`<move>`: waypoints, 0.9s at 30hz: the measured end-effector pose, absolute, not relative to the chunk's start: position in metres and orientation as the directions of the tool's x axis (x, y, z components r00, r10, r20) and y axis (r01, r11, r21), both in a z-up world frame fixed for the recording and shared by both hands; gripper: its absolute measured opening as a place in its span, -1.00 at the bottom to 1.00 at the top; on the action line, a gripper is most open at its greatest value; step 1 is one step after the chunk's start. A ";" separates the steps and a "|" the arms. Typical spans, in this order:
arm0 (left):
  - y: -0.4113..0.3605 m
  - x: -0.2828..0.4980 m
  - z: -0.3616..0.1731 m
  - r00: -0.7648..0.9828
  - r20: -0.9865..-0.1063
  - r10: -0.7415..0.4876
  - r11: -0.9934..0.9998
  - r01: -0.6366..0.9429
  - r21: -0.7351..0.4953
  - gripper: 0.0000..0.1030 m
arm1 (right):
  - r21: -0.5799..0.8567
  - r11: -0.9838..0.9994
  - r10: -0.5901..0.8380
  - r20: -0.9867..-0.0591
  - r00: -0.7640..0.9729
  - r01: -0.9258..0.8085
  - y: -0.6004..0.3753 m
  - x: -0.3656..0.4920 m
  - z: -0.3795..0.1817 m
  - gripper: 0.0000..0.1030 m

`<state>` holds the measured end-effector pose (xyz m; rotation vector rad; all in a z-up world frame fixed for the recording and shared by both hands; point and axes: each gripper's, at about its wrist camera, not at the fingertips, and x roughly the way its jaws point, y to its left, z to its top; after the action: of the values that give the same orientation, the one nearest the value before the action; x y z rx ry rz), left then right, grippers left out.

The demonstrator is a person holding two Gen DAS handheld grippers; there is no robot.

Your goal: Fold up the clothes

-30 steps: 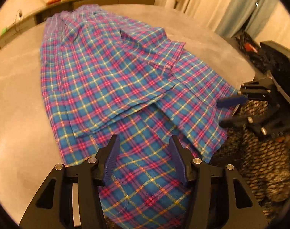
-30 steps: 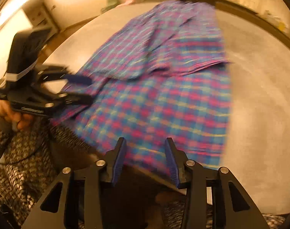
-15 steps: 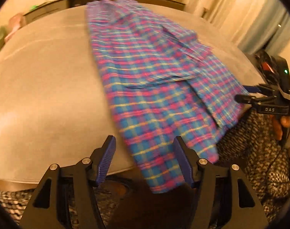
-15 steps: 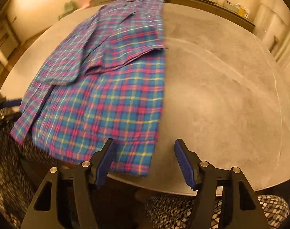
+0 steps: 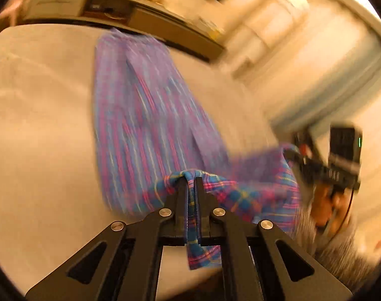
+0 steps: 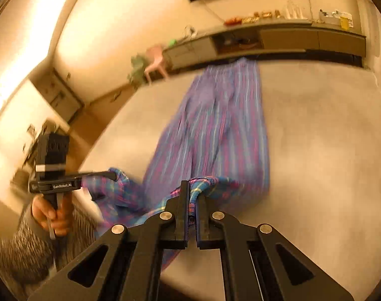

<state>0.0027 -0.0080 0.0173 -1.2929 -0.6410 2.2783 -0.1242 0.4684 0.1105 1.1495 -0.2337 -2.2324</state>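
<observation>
A blue, pink and yellow plaid shirt [image 5: 145,125] lies lengthwise on the grey table [image 5: 40,125], blurred by motion. My left gripper [image 5: 190,179] has its jaws closing on the near hem, and a fold of plaid is pinched between the pads. In the right wrist view my right gripper [image 6: 193,184] closes on the other near corner of the shirt [image 6: 223,125], with cloth pressed between its pads. Both near corners are lifted off the table [image 6: 315,150], and the hem sags between them. Each gripper shows in the other's view: the right gripper [image 5: 290,154] and the left gripper [image 6: 112,174].
A long low sideboard [image 6: 290,37] with small items on top runs behind the table's far edge. A pink chair [image 6: 156,60] stands at its left end. Pale curtains [image 5: 328,80] hang to the right. A person's hand [image 6: 52,213] and a patterned sleeve [image 6: 19,250] sit by the near edge.
Both grippers stood open over the near hem; now each is shut on a corner of the shirt. Both have risen and the cloth is lifted and drawn out long.
</observation>
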 end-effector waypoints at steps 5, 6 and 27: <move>-0.053 -0.095 -0.034 -0.450 -0.743 0.496 -0.809 0.073 -0.584 -0.50 | 0.569 -0.780 -0.623 -0.664 -0.414 0.261 0.461 -0.252 0.059 -0.30; -0.065 -0.091 -0.039 -0.484 -0.726 0.489 -0.794 0.097 -0.600 -0.31 | 0.600 -0.770 -0.629 -0.656 -0.417 0.216 0.467 -0.266 0.041 0.05; 0.004 -0.077 -0.032 -0.522 -0.714 0.466 -0.884 -0.247 -0.396 -0.93 | 0.291 -0.846 -0.457 -0.828 -0.325 0.447 0.424 -0.240 0.005 -0.84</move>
<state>-0.0774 0.0040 -0.0318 -1.2344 -0.3446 2.4059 -0.2403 0.4241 0.0048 1.3700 -0.0128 -2.1848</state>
